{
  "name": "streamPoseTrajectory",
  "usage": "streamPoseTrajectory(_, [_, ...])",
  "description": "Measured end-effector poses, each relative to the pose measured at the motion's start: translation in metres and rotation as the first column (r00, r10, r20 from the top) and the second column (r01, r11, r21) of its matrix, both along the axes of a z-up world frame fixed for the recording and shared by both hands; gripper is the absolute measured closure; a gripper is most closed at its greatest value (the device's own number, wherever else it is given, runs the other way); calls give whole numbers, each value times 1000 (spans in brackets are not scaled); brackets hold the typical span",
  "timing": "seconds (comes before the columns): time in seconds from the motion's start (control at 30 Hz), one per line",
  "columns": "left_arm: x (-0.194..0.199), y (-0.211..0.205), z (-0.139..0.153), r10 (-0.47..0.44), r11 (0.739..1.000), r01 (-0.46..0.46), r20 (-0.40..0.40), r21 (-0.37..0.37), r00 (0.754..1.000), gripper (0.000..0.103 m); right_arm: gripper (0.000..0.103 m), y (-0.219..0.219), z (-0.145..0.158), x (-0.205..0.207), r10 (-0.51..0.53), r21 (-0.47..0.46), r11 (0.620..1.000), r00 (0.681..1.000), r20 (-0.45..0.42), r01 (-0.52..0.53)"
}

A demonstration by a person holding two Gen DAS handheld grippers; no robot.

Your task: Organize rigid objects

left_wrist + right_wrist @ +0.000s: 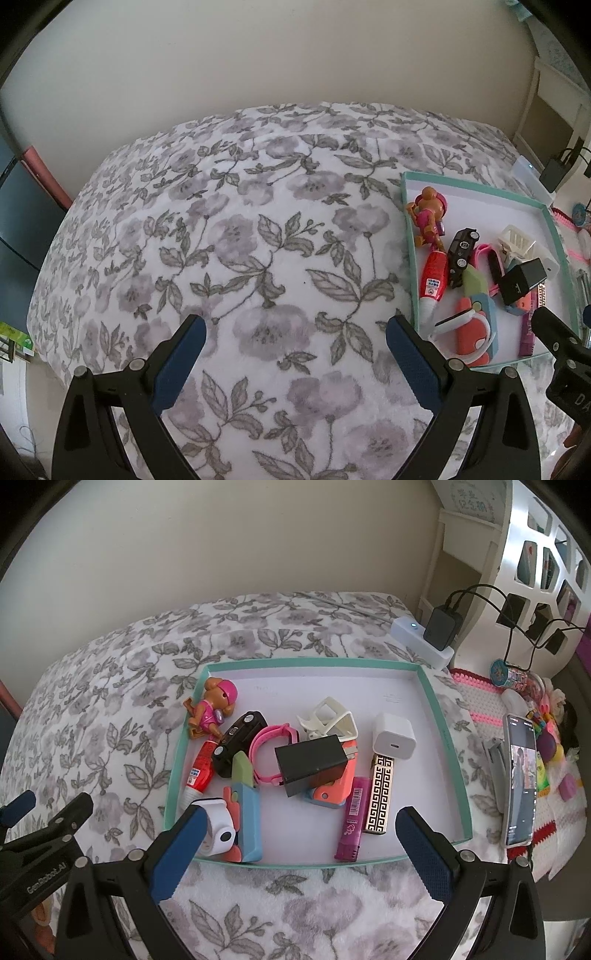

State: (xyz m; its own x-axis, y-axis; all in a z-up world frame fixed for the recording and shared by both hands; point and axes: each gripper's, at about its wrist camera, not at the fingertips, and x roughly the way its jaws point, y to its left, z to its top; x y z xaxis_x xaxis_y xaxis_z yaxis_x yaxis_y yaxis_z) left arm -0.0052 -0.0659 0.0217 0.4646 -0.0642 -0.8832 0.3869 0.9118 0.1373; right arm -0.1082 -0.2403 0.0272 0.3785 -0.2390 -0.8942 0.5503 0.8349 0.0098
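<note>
The shallow teal-rimmed cardboard tray (448, 738) with a white floor lies on the bed's grey-and-white floral blanket (110, 720), and every rigid item sits inside it. Toward the tray's middle, a black rectangular power adapter (312, 764) rests on top of an orange-and-blue plastic piece (332, 790). At the tray's left wall lie a pink-helmeted brown puppy figure (212, 709), a black toy car (240, 740) and a red-and-white tube (199, 773). A pink watch strap (271, 738) curls between the car and the adapter. Right of the adapter stand a white cube charger (393, 736), a gold-and-black patterned lighter (380, 794) and a purple lighter (352, 818). A white plastic clip (328, 716) sits behind the adapter, toward the tray's far wall.

The right claw (295, 838) hovers spread wide over the tray's near edge, pinching nothing. The left claw (295, 347) is likewise spread, over bare blanket left of the tray.
</note>
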Motion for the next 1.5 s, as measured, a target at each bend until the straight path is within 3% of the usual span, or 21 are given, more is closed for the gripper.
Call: streamPoseTrajectory(1.5, [4,3,-6,30,999,-29,-24,24,999,5,0,-1,-7,2,1,8,1000,1000,-27,-1])
